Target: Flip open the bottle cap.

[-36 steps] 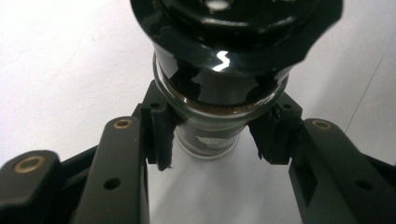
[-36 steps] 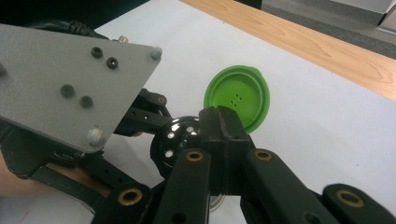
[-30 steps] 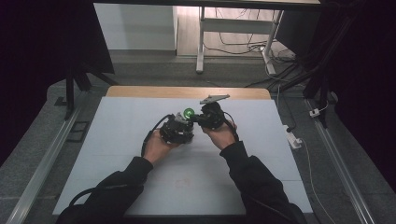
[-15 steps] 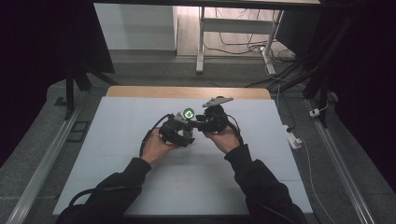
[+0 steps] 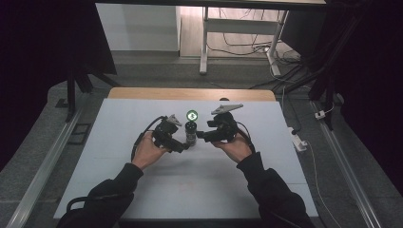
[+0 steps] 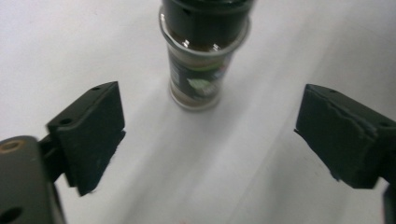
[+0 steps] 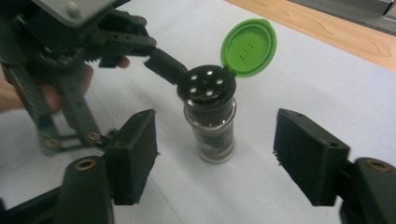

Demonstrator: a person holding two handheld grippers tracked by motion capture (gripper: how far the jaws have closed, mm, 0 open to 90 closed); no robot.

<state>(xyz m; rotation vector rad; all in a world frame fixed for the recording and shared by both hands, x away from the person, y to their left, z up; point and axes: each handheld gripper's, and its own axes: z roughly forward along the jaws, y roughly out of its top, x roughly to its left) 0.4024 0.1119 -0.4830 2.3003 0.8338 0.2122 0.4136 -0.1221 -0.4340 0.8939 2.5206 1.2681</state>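
Observation:
A small dark spice jar (image 5: 191,134) stands upright on the white table (image 5: 142,190), its green flip lid (image 5: 191,115) swung up and open. The left gripper (image 5: 186,145) sits just left of it and the right gripper (image 5: 199,136) just right, each in a hand. In the left gripper view the jar (image 6: 201,70) stands beyond the gripper (image 6: 210,140), whose jaws have just been opening and hold nothing. In the right gripper view the jar (image 7: 212,128), its shaker holes showing under the lid (image 7: 248,46), stands free ahead of the gripper (image 7: 219,156), which has also just been opening.
A wooden strip (image 5: 190,94) runs along the table's far edge. A white power strip (image 5: 297,140) with a cable lies off the right side. Metal rails (image 5: 43,171) flank the table, and a frame with loose cables (image 5: 247,42) stands beyond it.
Both grippers were shut close together at the jar. They have since opened and drawn apart to either side, and the jar stands free with its green lid up.

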